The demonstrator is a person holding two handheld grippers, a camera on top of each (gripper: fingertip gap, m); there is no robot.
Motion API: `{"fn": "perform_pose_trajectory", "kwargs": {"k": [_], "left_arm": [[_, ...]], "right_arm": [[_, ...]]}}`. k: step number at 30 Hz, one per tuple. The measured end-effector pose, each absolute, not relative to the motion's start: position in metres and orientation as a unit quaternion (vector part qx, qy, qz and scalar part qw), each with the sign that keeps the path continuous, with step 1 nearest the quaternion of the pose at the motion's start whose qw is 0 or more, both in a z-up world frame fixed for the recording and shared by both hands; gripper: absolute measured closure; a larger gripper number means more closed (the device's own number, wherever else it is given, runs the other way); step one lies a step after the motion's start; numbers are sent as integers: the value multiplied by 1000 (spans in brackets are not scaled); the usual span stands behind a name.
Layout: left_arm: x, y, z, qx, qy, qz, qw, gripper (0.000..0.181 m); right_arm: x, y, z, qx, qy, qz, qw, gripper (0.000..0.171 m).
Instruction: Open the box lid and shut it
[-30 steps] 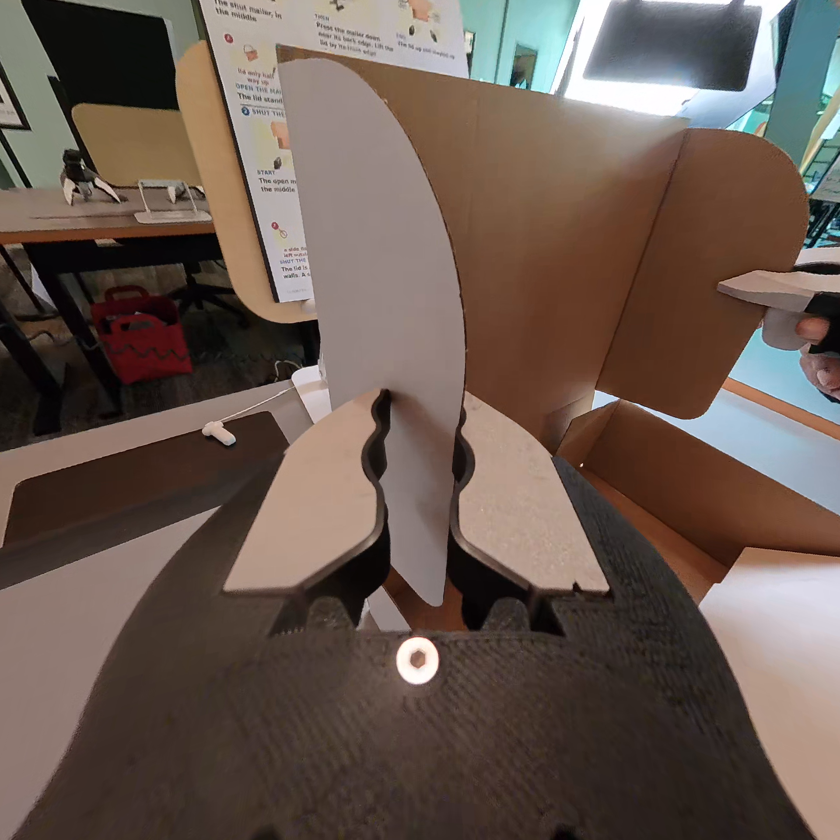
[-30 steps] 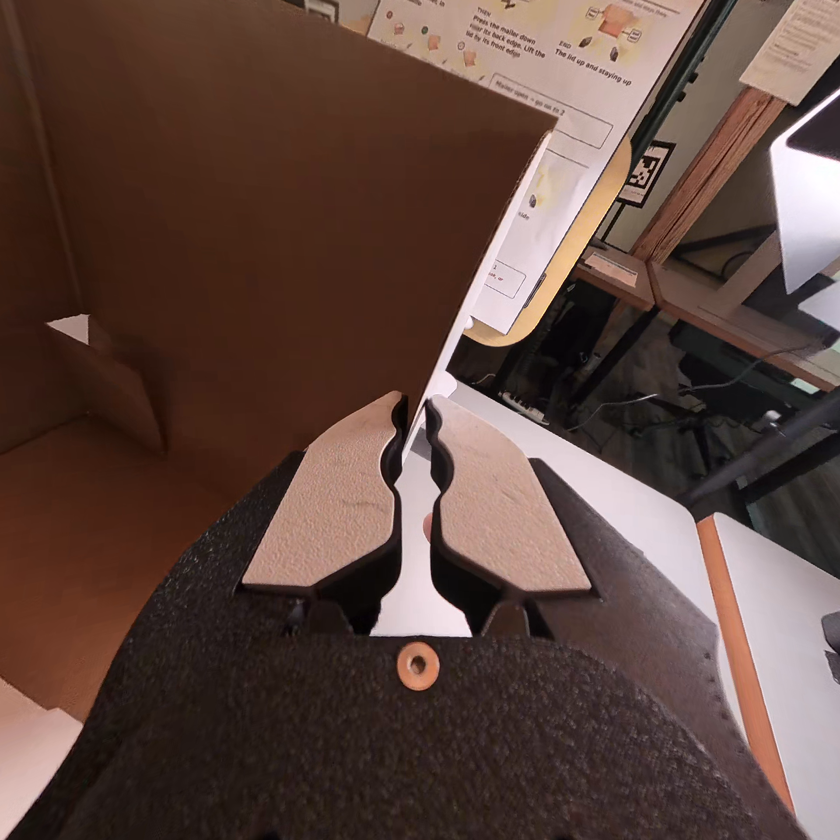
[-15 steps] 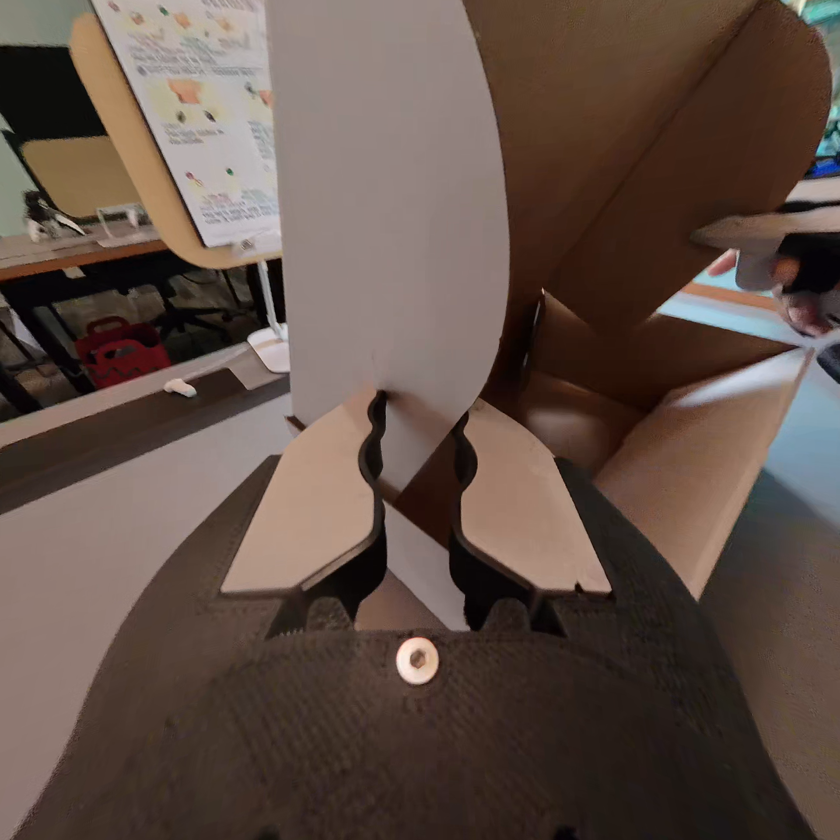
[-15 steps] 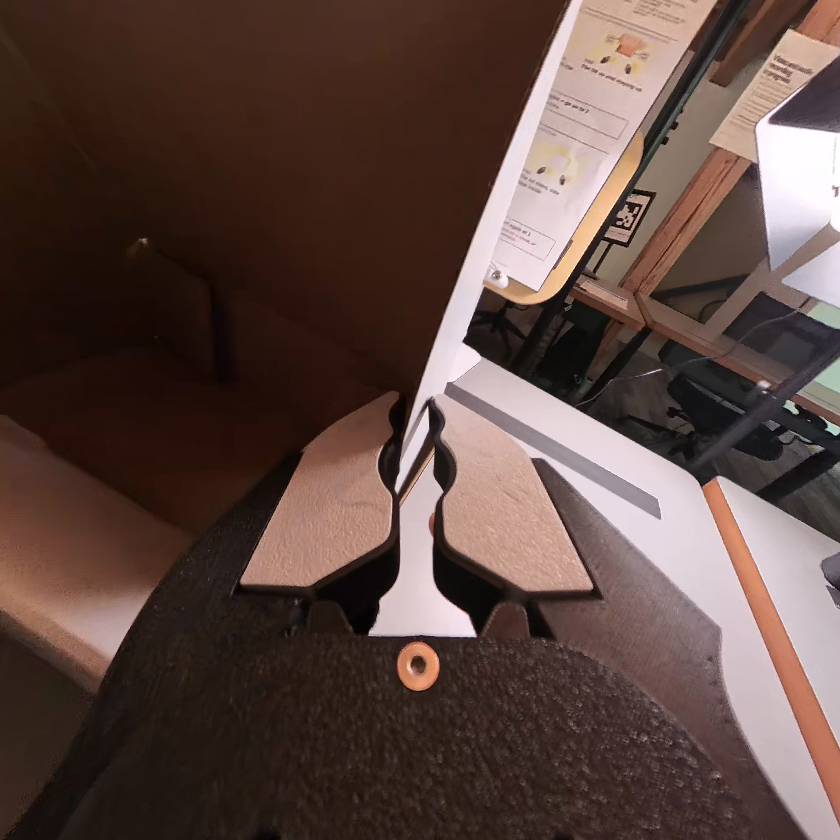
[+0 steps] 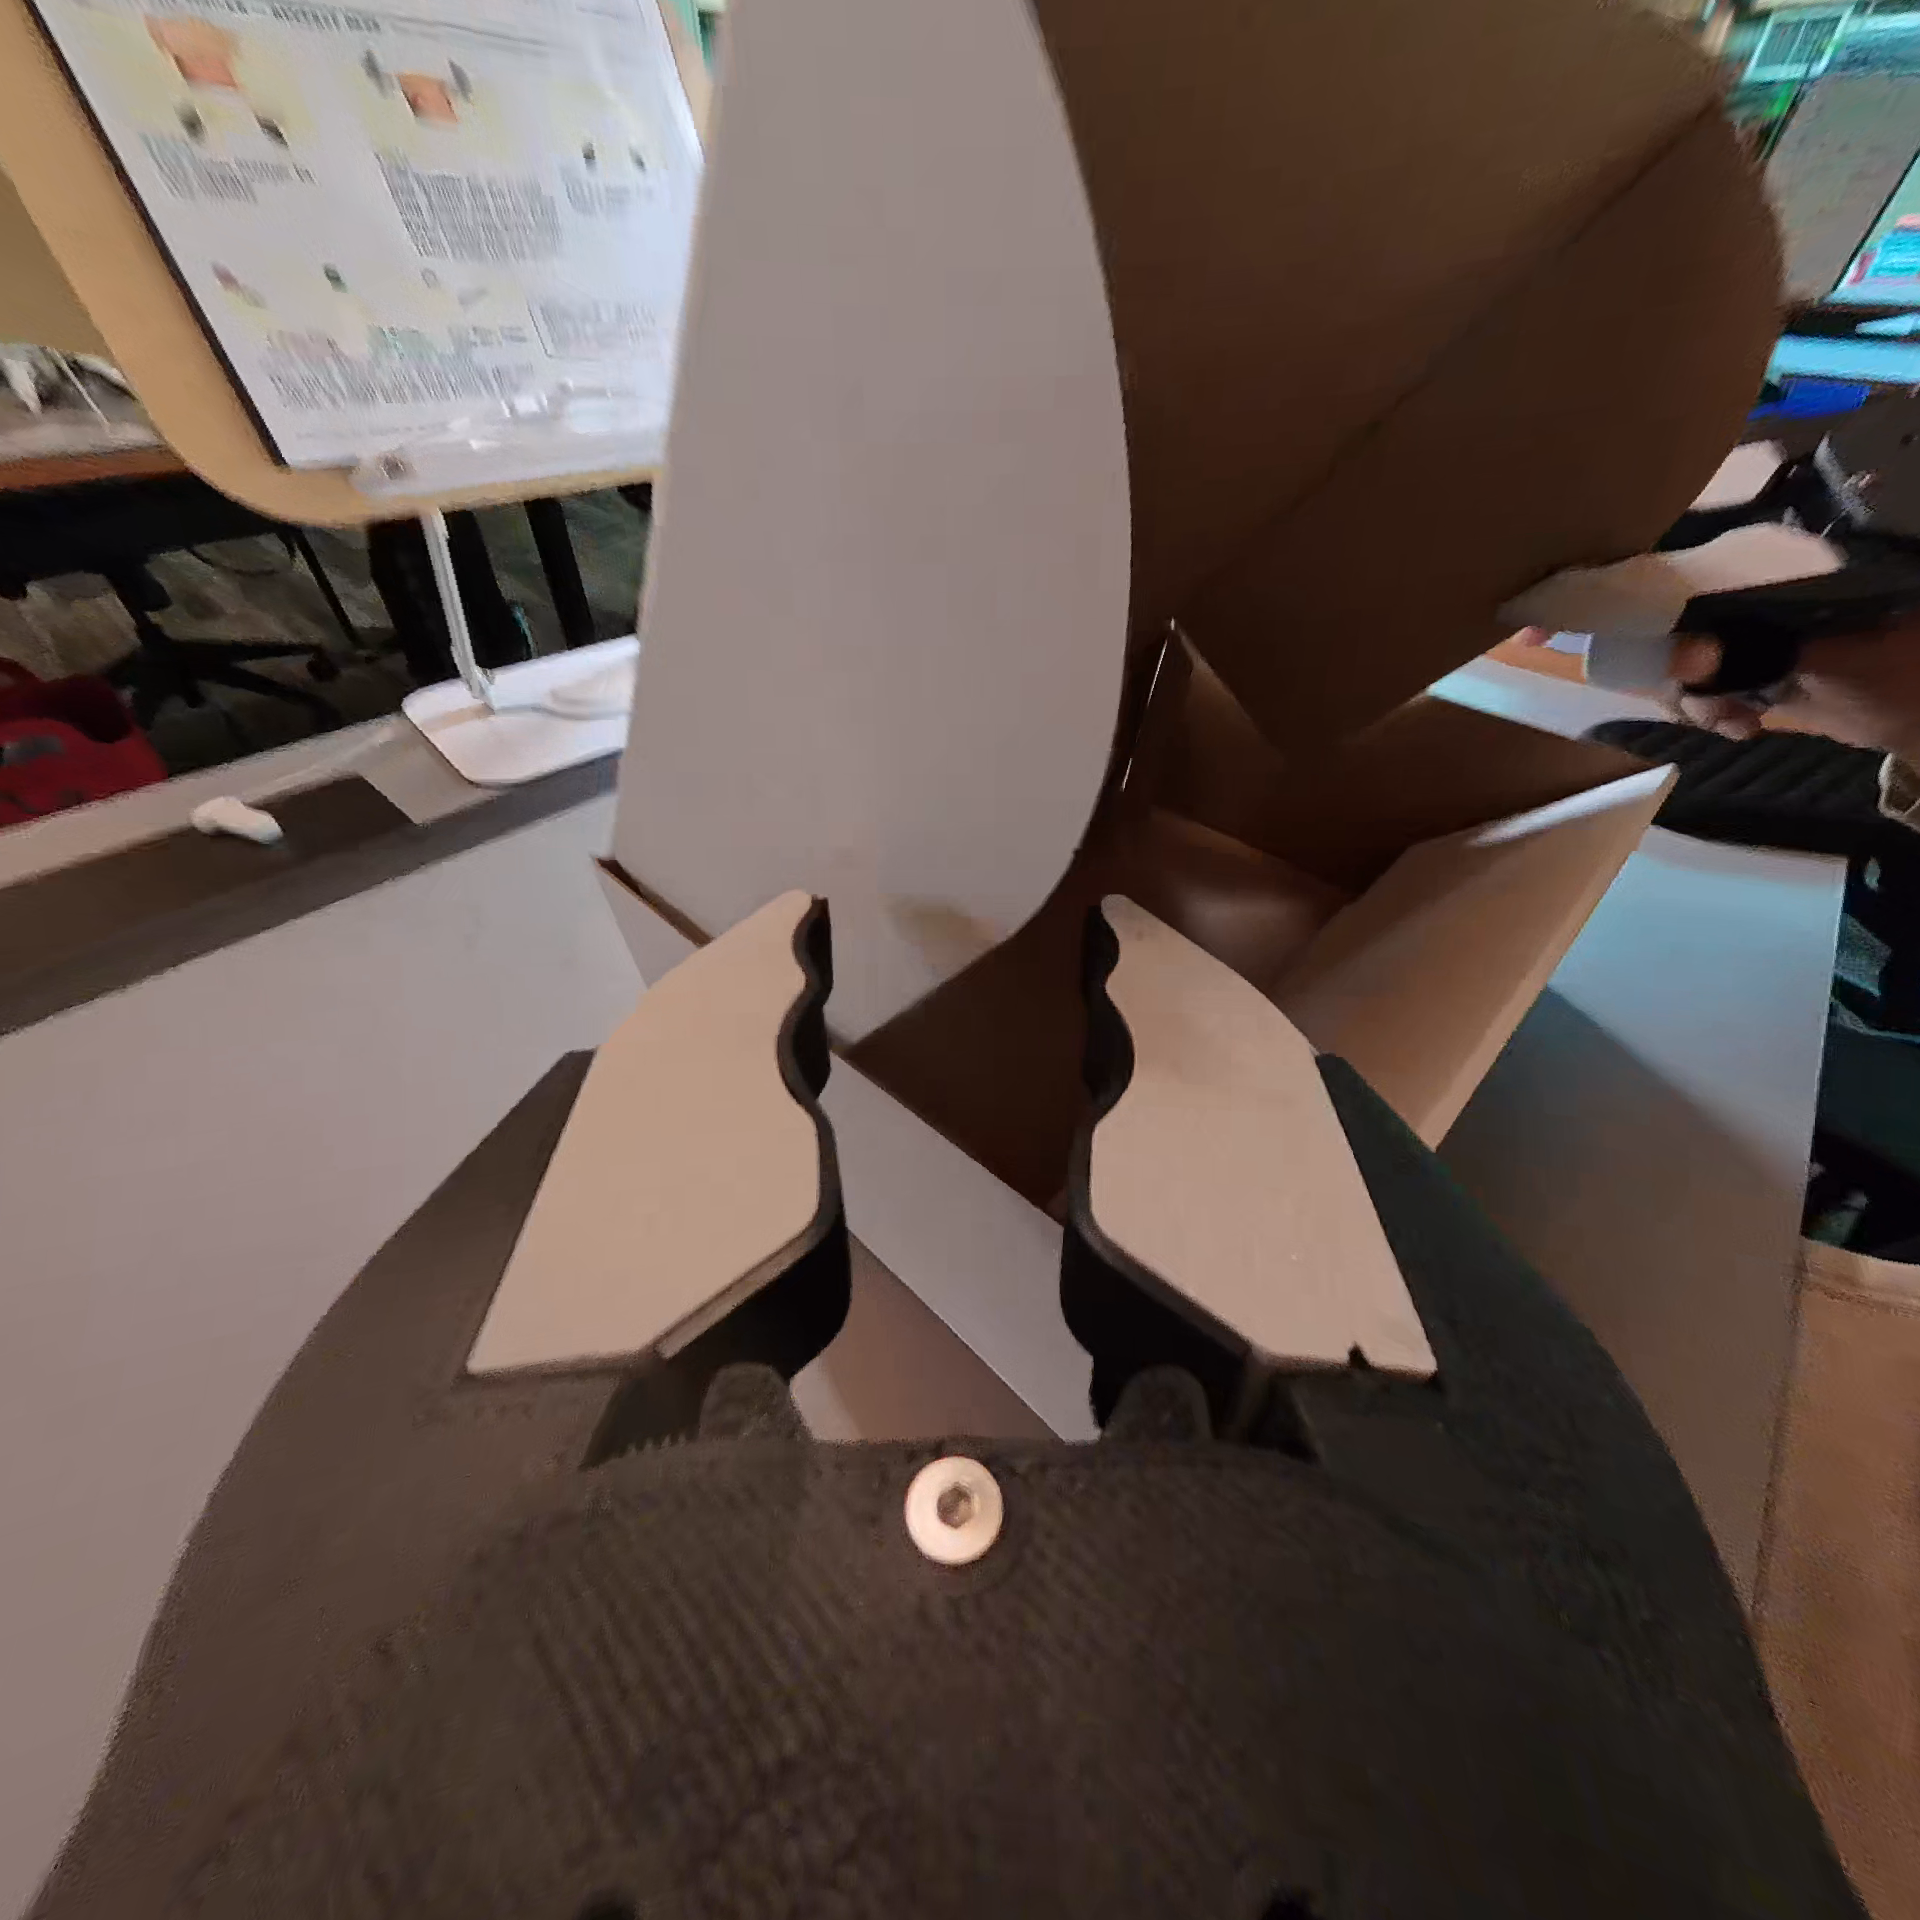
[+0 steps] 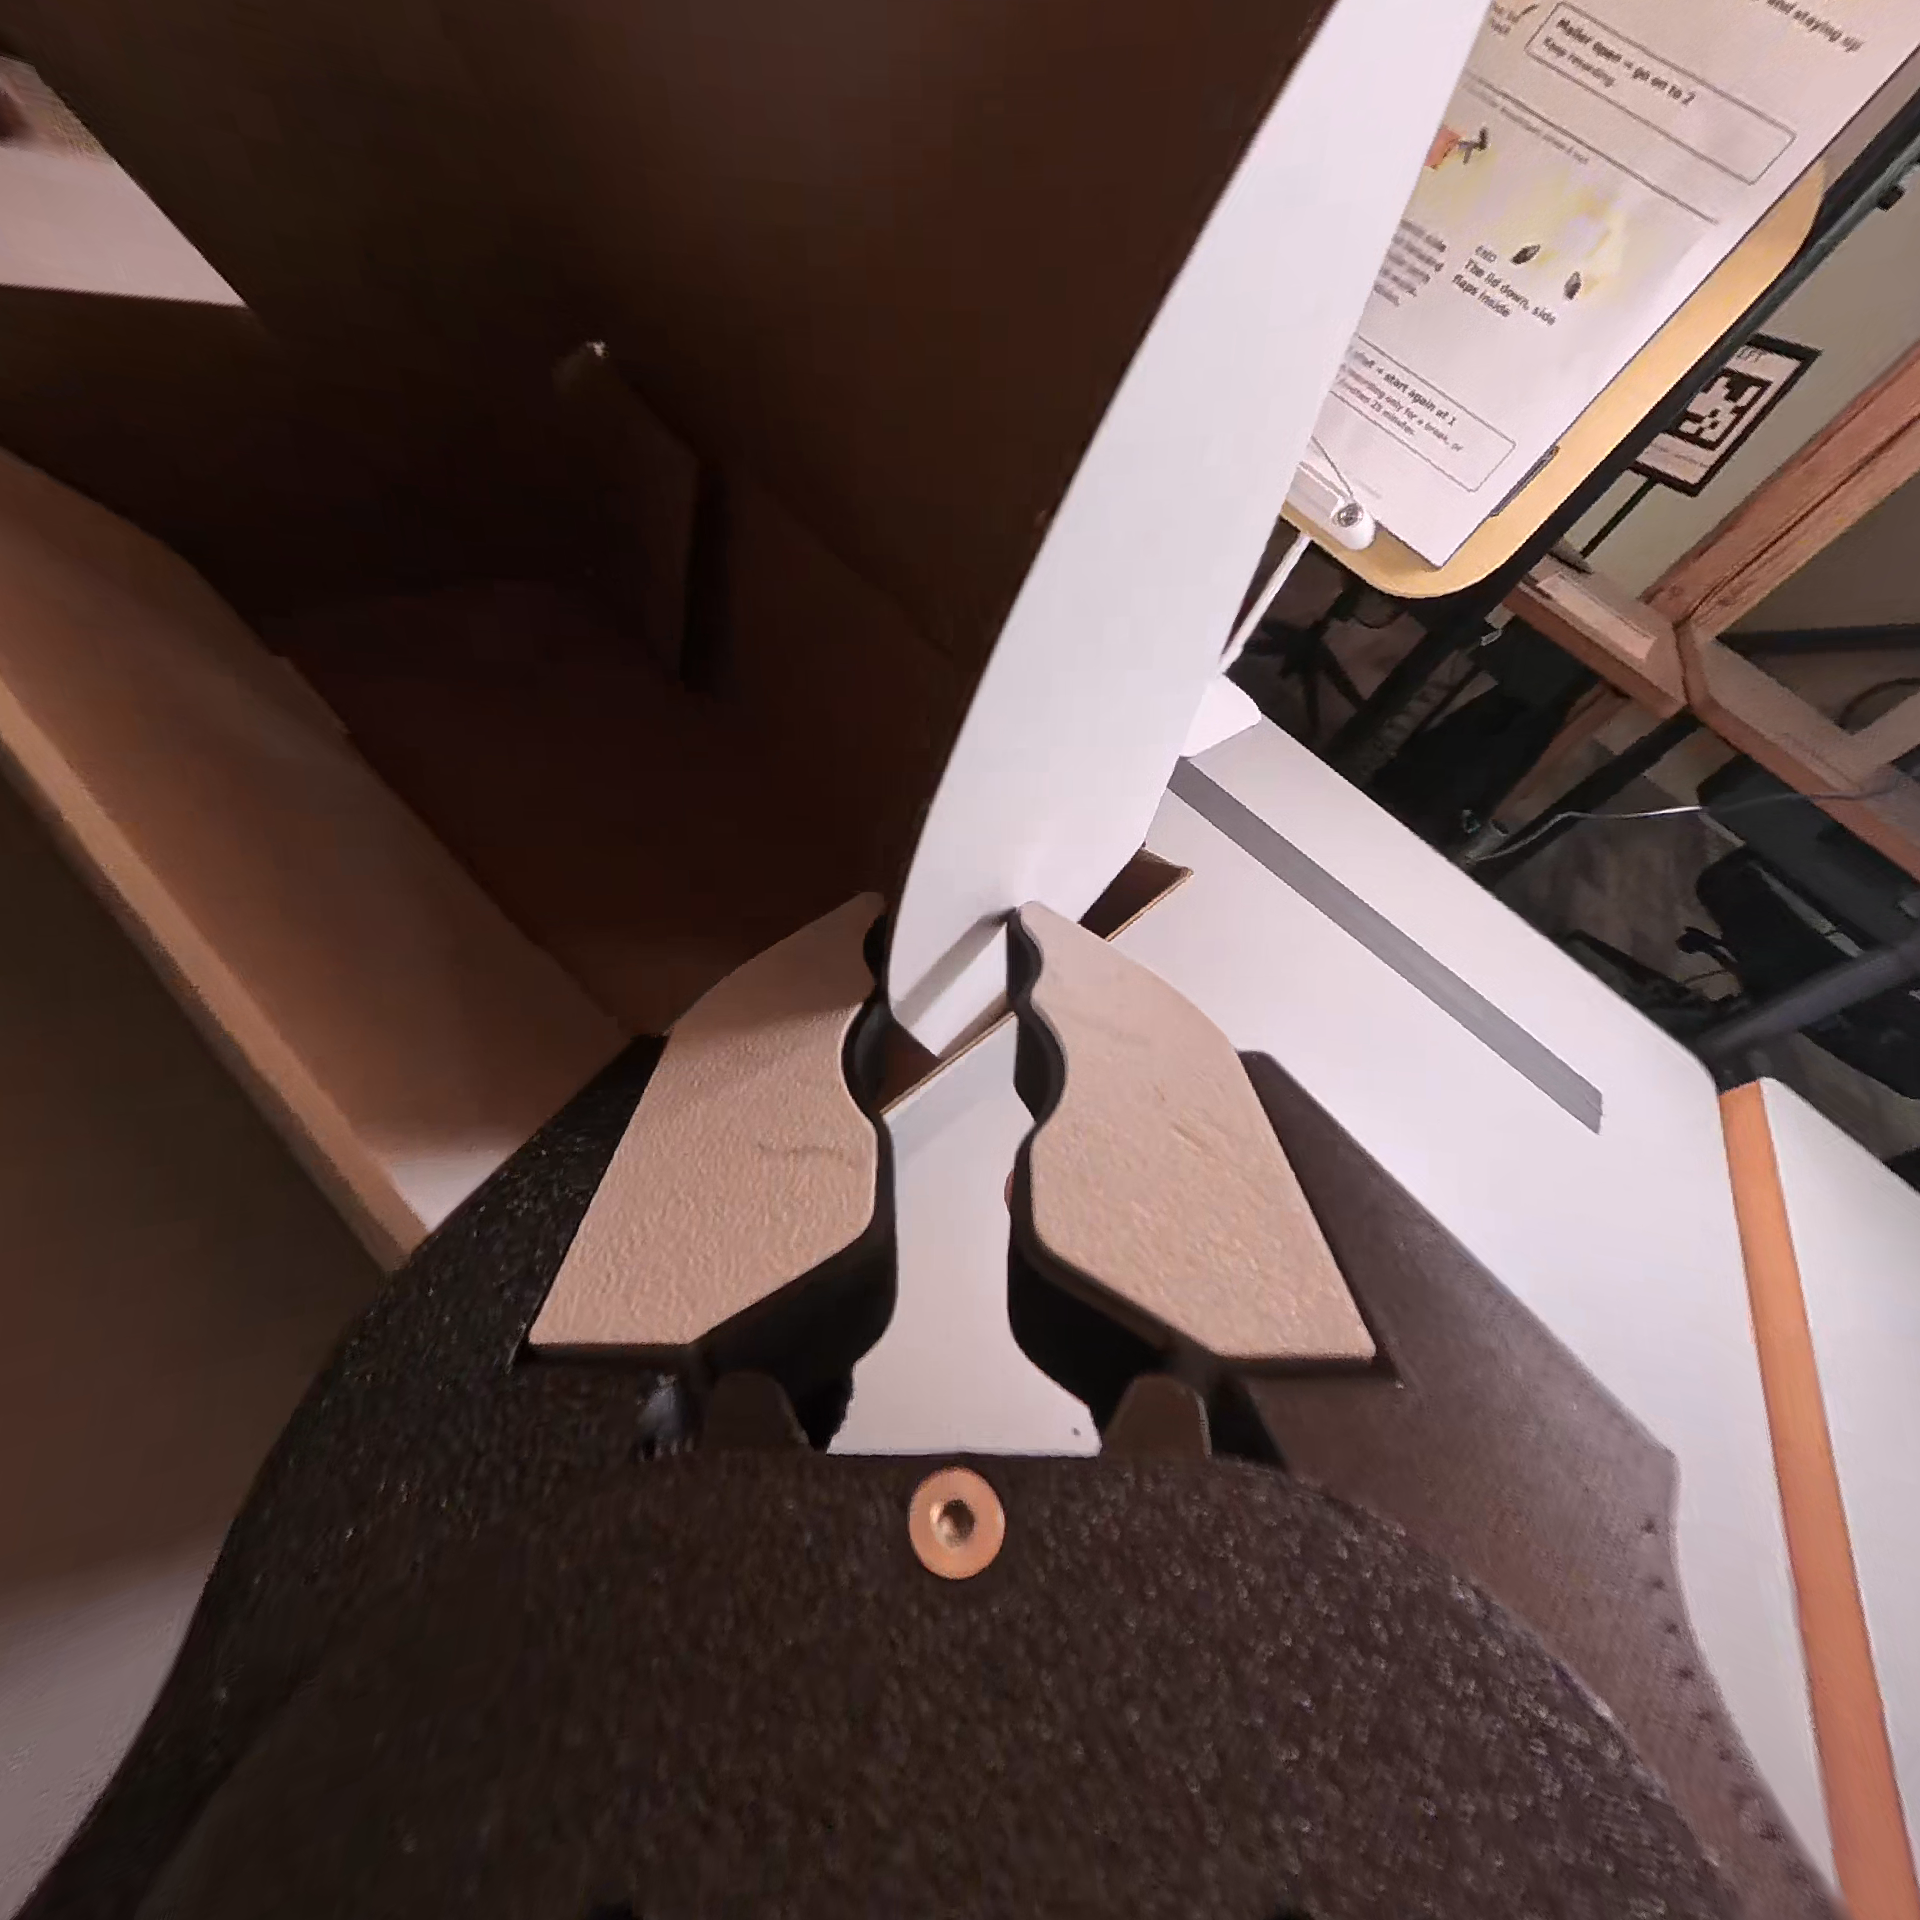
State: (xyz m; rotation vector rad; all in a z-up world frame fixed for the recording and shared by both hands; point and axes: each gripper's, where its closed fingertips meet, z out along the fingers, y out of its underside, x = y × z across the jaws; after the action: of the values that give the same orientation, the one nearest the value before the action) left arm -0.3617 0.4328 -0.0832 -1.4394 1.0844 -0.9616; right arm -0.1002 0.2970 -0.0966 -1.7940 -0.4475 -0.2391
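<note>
The cardboard box (image 5: 1455, 966) is brown inside and white outside. Its lid (image 5: 1351, 312) leans forward over the open base. My left gripper (image 5: 956, 935) is open, with the lid's white left side flap (image 5: 883, 520) standing loose between the jaws. My right gripper (image 6: 940, 935) has its jaws a little apart around the tip of the white right side flap (image 6: 1143, 468). The lid's brown inside (image 6: 623, 312) fills that view, above the box wall (image 6: 156, 779). The right gripper also shows in the left wrist view (image 5: 1662, 592), at the far flap's edge.
The box stands on a grey table (image 5: 260, 1143) with a dark strip (image 5: 156, 904) and a small white object (image 5: 234, 821). An instruction board (image 5: 364, 208) on a white stand (image 5: 520, 727) is behind. A person's hand (image 5: 1766, 675) holds the right gripper. An orange table edge (image 6: 1787, 1351) runs at the right.
The lid has swung from upright down over the box base. Both grippers came down with its side flaps. The left jaws have opened wide and the right jaws have widened a little.
</note>
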Motion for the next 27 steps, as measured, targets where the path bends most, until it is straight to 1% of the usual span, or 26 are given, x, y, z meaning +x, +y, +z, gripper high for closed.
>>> {"fn": "perform_pose_trajectory", "kwargs": {"k": [3,5,7,9,11,13,14,15,16,18,21,22,25,27], "left_arm": [[-375,429,-53,-585,435,-398,557,129],[-379,432,-34,-583,416,-400,572,126],[-376,437,-24,-585,407,-397,578,121],[-366,440,-25,-594,413,-399,563,119],[-353,437,-27,-593,423,-404,553,124],[-343,437,-28,-589,425,-392,565,134],[-341,441,-29,-588,422,-378,577,144],[-340,445,-30,-587,420,-360,591,159],[-339,450,-33,-588,419,-338,604,166],[-337,456,-42,-597,417,-307,613,169],[-340,456,-41,-594,402,-309,625,171],[-343,456,-38,-594,396,-311,627,165],[-343,451,-32,-604,391,-346,603,131],[-333,443,-30,-604,401,-377,576,116]], "right_arm": [[-98,295,-96,-767,-201,-137,594,156],[-98,296,-98,-766,-202,-144,594,156],[-98,298,-98,-763,-201,-148,597,157],[-96,301,-97,-758,-202,-154,600,158],[-93,305,-97,-755,-201,-161,603,159],[-88,312,-97,-750,-208,-178,602,160],[-85,316,-98,-748,-213,-188,600,160],[-82,321,-100,-748,-216,-196,597,160],[-78,326,-101,-748,-215,-200,595,160],[-69,335,-101,-752,-210,-202,591,160],[-57,345,-101,-755,-207,-208,587,160],[-54,347,-101,-755,-205,-208,587,160],[-49,350,-101,-754,-201,-208,590,160],[-47,351,-101,-754,-201,-212,589,161]]}}
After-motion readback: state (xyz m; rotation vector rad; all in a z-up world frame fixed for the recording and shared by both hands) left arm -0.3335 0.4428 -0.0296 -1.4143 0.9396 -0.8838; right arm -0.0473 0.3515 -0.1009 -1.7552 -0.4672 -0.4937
